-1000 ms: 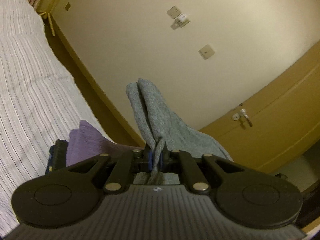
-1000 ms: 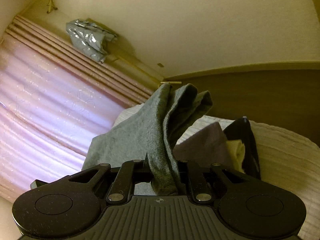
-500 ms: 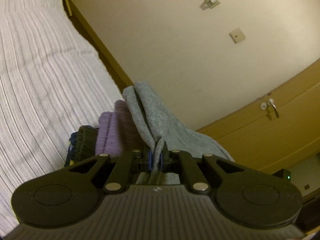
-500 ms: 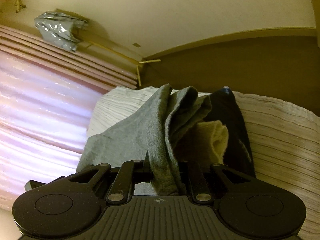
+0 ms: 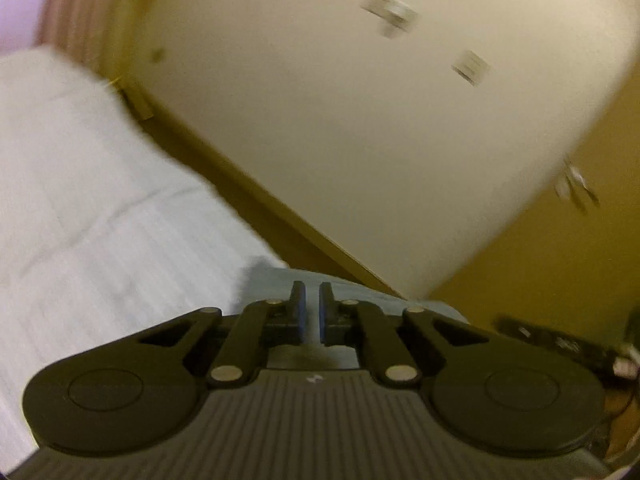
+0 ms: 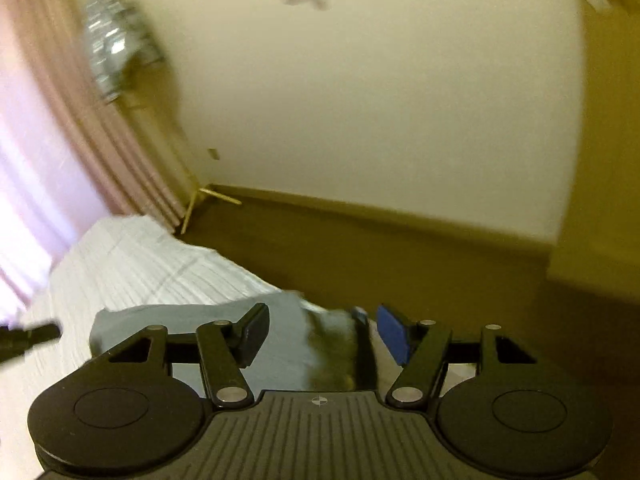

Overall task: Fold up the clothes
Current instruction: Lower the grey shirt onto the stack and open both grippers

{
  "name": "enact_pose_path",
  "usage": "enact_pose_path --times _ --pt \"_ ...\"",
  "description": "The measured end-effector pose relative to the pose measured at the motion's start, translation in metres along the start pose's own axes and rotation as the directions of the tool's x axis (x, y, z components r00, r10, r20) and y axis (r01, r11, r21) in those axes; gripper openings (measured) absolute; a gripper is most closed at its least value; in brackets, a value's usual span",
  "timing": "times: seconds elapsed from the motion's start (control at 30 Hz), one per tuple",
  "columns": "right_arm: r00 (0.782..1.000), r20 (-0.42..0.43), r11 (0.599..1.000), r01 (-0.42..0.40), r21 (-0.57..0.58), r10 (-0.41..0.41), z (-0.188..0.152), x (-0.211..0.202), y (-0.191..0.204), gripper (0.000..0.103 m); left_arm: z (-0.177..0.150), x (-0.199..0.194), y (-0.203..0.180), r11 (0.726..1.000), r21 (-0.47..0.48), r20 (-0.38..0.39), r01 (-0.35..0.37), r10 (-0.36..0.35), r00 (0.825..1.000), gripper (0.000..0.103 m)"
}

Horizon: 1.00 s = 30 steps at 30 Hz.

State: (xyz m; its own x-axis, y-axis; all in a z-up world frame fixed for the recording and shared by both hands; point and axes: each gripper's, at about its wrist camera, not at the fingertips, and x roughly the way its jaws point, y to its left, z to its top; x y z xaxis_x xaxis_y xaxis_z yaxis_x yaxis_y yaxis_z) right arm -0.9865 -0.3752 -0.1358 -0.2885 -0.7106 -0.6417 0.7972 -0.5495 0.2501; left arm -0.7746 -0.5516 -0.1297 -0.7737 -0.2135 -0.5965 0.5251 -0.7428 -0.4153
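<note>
Right gripper (image 6: 318, 332): the jaws have just been opening and now stand well apart; the grey garment (image 6: 200, 320) that was bunched and clamped upright between them half a second ago lies flat below, and no pad presses on it. Left gripper (image 5: 311, 312): the jaws stand nearly together with only a narrow slot showing, and the pinch of grey cloth they carried earlier is gone from between them; the grey cloth shows beneath and just beyond the fingertips, lying on the bed (image 5: 80, 220). Both views are blurred by motion, so whether a thin layer is caught deep in the left slot cannot be told. The garment rests at the near corner of the bed, along the edge that faces the wall (image 6: 360, 100). In the right view a darker item (image 6: 340, 352) lies just beside the grey garment, under the gap between the jaws; its identity cannot be told. Beyond the bed stand the brown floor (image 6: 400, 248), the pink curtain (image 6: 48, 160) and the wall. Judgement: the garment has been laid down and released, so this fold or placement is complete and the grippers are free for the next grasp.
</note>
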Motion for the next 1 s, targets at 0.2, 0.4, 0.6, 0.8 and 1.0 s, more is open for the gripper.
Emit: enact_pose_path --times 0.2,0.4,0.6,0.8,1.0 --pt "0.998 0.029 0.983 0.06 -0.176 -0.056 -0.021 0.043 0.042 0.051 -0.021 0.055 0.001 0.994 0.045 0.007 -0.098 0.098 0.995 0.003" --pt "0.996 0.04 0.986 0.083 -0.147 -0.077 -0.056 0.068 0.033 0.051 -0.04 0.075 0.034 0.992 0.016 0.032 -0.123 0.123 0.992 0.003" --pt "0.996 0.03 0.995 0.084 -0.045 -0.082 -0.038 0.053 0.014 0.052 -0.035 0.052 0.032 0.984 0.064 0.058 -0.168 0.164 0.985 0.002" --pt "0.993 0.093 0.995 0.082 -0.049 -0.077 -0.036 -0.025 0.004 0.052 -0.044 -0.021 0.027 0.982 -0.01 0.086 -0.19 0.19 0.978 0.002" --pt "0.999 0.029 0.99 0.027 -0.137 -0.023 -0.084 -0.072 0.024 0.052 -0.094 -0.062 0.001 0.98 0.013 0.034 -0.2 0.2 0.979 0.002"
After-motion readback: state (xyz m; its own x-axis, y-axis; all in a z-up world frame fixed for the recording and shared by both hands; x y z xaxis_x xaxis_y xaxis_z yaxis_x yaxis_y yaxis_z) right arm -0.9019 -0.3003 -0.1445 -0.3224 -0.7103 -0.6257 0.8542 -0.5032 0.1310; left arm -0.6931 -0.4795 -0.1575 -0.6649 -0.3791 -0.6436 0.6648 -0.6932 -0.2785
